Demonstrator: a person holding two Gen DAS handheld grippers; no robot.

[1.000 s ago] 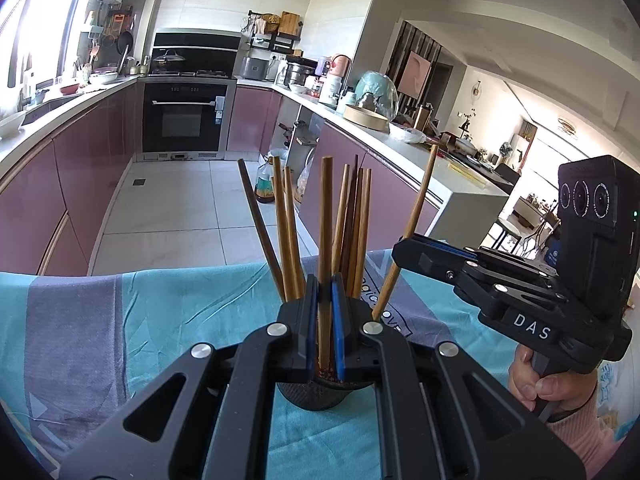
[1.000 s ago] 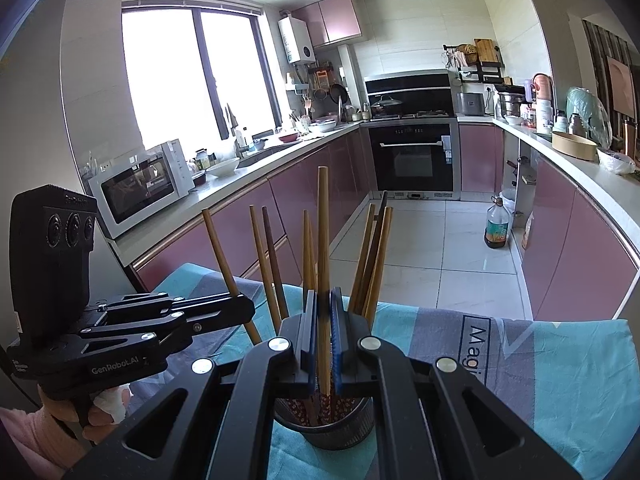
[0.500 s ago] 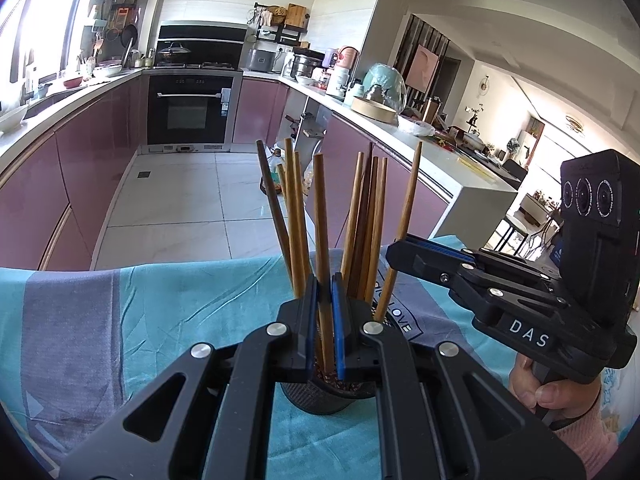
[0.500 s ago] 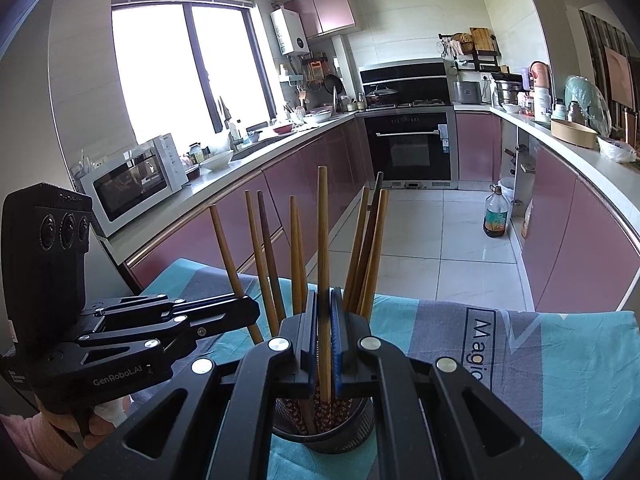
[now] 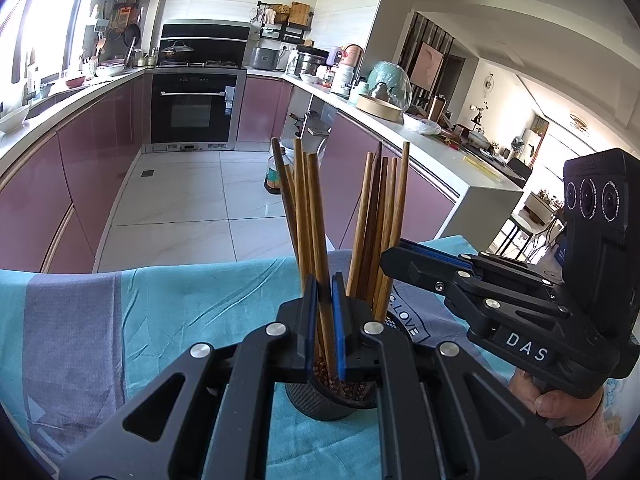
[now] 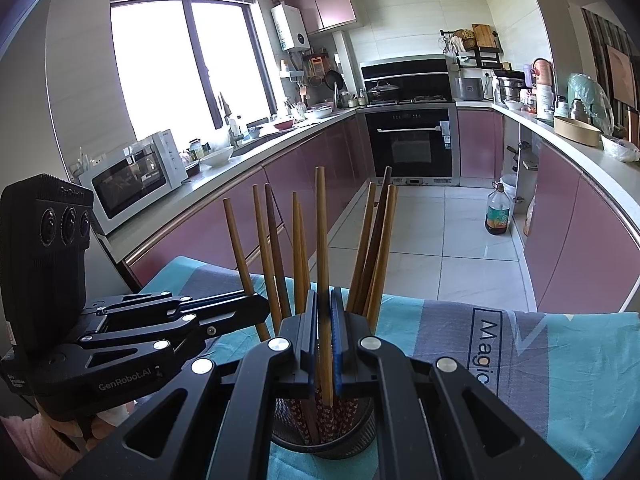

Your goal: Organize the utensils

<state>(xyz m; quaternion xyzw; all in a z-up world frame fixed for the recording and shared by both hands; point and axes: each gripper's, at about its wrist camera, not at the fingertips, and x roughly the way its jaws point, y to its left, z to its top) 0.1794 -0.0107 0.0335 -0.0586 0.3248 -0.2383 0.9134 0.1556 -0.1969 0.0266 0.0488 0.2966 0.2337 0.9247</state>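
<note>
- Chopsticks stand upright in a dark mesh holder on the cloth-covered bench, fanned into two bunches.
- Your left claw is pinching one chopstick just above the rim, likely to steer it down among the rest.
- Your right claw is pressed onto another stick the same way, so each one stays upright.
- Writing: the cloth reads "Magic" and, in the left view, "LOVE"; the claw bodies read "DAS" and "GenRobot.AI".
</note>
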